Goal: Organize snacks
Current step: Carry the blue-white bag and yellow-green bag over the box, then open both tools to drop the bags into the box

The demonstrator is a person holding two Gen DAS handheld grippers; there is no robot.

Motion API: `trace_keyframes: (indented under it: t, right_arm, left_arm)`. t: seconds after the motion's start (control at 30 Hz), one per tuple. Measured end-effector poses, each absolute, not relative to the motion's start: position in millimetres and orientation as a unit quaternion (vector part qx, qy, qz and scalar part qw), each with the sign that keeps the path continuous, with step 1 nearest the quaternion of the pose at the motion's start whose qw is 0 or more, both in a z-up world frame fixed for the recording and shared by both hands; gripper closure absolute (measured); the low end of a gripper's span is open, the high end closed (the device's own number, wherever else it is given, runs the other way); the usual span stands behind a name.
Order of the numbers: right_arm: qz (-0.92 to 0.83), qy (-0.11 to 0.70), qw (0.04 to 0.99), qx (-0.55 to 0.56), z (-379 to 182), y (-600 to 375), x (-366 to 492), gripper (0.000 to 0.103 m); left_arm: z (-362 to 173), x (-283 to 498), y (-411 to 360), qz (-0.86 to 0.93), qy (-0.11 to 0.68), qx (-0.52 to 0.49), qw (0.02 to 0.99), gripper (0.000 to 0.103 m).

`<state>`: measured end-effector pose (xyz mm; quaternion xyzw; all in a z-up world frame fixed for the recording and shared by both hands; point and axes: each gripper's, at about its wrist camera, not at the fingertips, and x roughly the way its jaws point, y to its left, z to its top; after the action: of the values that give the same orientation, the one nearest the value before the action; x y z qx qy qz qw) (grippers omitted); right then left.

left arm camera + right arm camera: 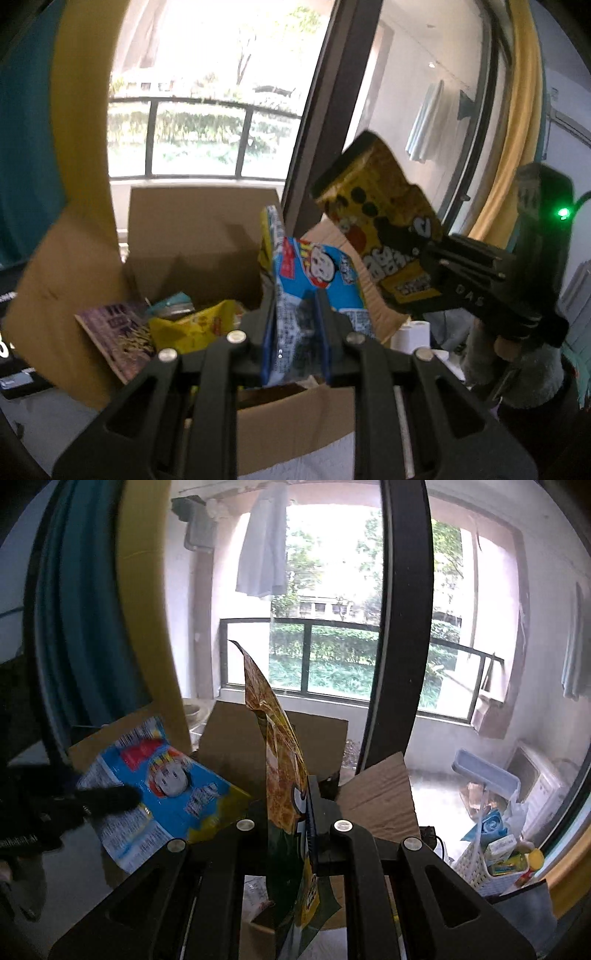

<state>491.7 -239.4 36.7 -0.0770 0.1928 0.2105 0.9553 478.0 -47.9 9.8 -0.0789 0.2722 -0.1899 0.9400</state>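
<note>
My left gripper (295, 314) is shut on a blue snack packet (314, 269) with a cartoon face, held above an open cardboard box (192, 229). The packet also shows in the right wrist view (162, 794), at the left. My right gripper (288, 805) is shut on a yellow snack bag (277, 753), seen edge-on and upright over the box (258, 734). In the left wrist view the right gripper (424, 269) holds that yellow bag (380, 218) up at the right, above the box's right flap. Inside the box lie a purple packet (118, 332) and a yellow packet (195, 325).
A window with a black railing (192, 107) is behind the box. A toilet-paper roll (412, 334) stands right of the box. A white basket with cartons (495, 860) and a blue tray (484, 771) sit at the right. A dark door frame (402, 627) rises behind the box.
</note>
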Motion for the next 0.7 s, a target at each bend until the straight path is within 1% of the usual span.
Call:
trace_keyframes:
  t: [0.2, 0.3, 0.37, 0.4, 0.43, 0.5, 0.63, 0.7]
  right_arm:
    - [0.208, 0.209, 0.954, -0.059, 27.4, -234.7, 514.9, 0.091]
    - [0.215, 0.228, 0.949, -0.032, 20.6, -234.5, 527.2, 0.091]
    - [0.217, 0.237, 0.947, -0.02, 16.4, -232.1, 533.6, 0.091]
    - [0.216, 0.243, 0.945, -0.016, 12.7, -230.4, 537.6, 0.091]
    - [0.217, 0.248, 0.944, -0.012, 10.8, -228.1, 539.5, 0.091]
    - [0.218, 0.264, 0.94, 0.001, 4.5, -226.5, 546.2, 0.091]
    - [0.209, 0.291, 0.933, 0.012, -10.3, -222.9, 556.9, 0.09]
    - [0.197, 0.311, 0.93, -0.009, -18.4, -217.4, 561.1, 0.084]
  left_arm:
    - [-15.7, 509.4, -62.9, -0.177, 0.301, -0.066, 0.935, 0.082]
    - [-27.0, 522.8, -66.2, -0.156, 0.323, -0.069, 0.931, 0.081]
    - [-30.0, 525.4, -64.8, -0.137, 0.323, -0.067, 0.934, 0.078]
    - [-29.7, 525.4, -64.3, -0.132, 0.32, -0.066, 0.936, 0.074]
    - [-29.1, 524.4, -62.5, -0.123, 0.319, -0.064, 0.938, 0.06]
    - [-25.8, 521.1, -59.2, -0.119, 0.311, -0.066, 0.941, 0.047]
    - [-17.4, 512.3, -52.0, -0.116, 0.3, -0.06, 0.945, 0.045]
    - [-15.9, 505.9, -49.7, -0.111, 0.297, -0.057, 0.947, 0.044]
